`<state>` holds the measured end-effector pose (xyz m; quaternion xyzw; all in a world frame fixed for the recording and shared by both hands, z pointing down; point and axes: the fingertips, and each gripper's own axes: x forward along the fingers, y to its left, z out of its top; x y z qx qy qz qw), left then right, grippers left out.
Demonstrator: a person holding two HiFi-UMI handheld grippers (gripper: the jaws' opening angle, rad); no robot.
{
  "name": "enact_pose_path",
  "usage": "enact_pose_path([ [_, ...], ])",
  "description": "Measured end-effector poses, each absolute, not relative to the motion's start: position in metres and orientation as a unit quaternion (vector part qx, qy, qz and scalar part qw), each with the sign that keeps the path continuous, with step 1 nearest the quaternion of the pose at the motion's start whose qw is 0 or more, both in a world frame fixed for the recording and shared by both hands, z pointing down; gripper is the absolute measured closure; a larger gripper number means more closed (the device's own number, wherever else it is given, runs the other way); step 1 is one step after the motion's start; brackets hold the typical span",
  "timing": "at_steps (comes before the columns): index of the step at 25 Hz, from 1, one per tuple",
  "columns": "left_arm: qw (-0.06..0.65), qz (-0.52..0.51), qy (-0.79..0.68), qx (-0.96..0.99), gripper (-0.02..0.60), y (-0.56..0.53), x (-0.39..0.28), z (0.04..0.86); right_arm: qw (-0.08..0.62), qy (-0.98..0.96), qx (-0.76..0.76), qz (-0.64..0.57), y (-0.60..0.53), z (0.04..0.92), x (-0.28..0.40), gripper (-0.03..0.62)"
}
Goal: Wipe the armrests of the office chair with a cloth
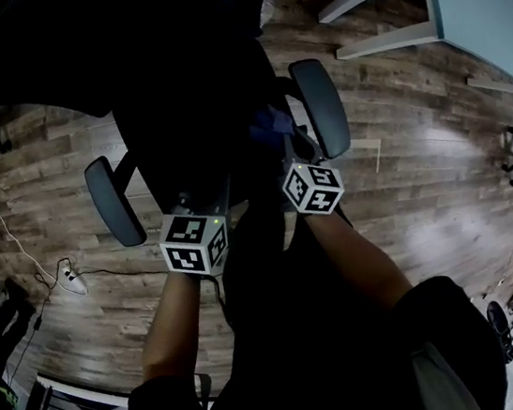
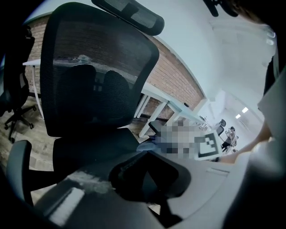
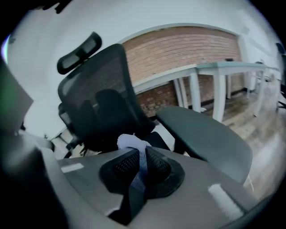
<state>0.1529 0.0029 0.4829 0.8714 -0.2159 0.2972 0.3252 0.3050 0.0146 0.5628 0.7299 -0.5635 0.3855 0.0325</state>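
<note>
The right gripper (image 3: 142, 156), closed on the cloth (image 3: 131, 142), is just left of the right armrest (image 3: 205, 134), whose length runs away from the person.

1 black office chair (image 1: 187, 114). 2 armrests: left armrest (image 1: 114, 200), right armrest (image 1: 320, 107). 1 headrest (image 3: 79, 53). 2 handheld grippers: left gripper (image 2: 147, 179), right gripper (image 3: 142, 167). 2 marker cubes: left cube (image 1: 194, 244), right cube (image 1: 313, 188). 1 pale blue cloth (image 3: 132, 142). 1 white power strip (image 1: 73, 282) on floor.
</note>
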Motion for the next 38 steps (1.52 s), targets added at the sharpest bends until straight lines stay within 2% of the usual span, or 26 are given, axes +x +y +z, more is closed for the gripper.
enact_pose_path([
  [4, 0.289, 0.309, -0.228, 0.877, 0.575, -0.003, 0.167, 0.483, 0.075, -0.697, 0.615, 0.361, 0.034, 0.525, 0.299, 0.563],
  [9, 0.291, 0.309, -0.247, 0.871, 0.575, -0.004, 0.192, 0.479, 0.189, -0.816, 0.485, 0.251, 0.055, 0.479, 0.327, 0.562],
  [11, 0.295, 0.311, -0.256, 0.866, 0.575, -0.003, 0.204, 0.479, 0.203, -0.839, 0.446, 0.235, 0.058, 0.469, 0.349, 0.563],
  [19, 0.320, 0.313, -0.303, 0.841, 0.575, 0.005, 0.256, 0.478, 0.110, -0.828, 0.467, 0.291, 0.030, 0.466, 0.470, 0.563],
  [27, 0.330, 0.323, -0.327, 0.825, 0.575, 0.006, 0.307, 0.486, 0.033, -0.843, 0.438, 0.310, -0.005, 0.481, 0.531, 0.566],
  [31, 0.331, 0.311, -0.353, 0.818, 0.575, -0.006, 0.313, 0.493, 0.012, -0.851, 0.411, 0.328, -0.018, 0.497, 0.538, 0.568],
  [35, 0.333, 0.315, -0.376, 0.805, 0.575, -0.015, 0.310, 0.505, -0.001, -0.868, 0.351, 0.352, -0.025, 0.515, 0.517, 0.568],
  [38, 0.332, 0.319, -0.388, 0.798, 0.575, -0.018, 0.307, 0.509, -0.036, -0.870, 0.302, 0.389, -0.033, 0.527, 0.497, 0.568],
])
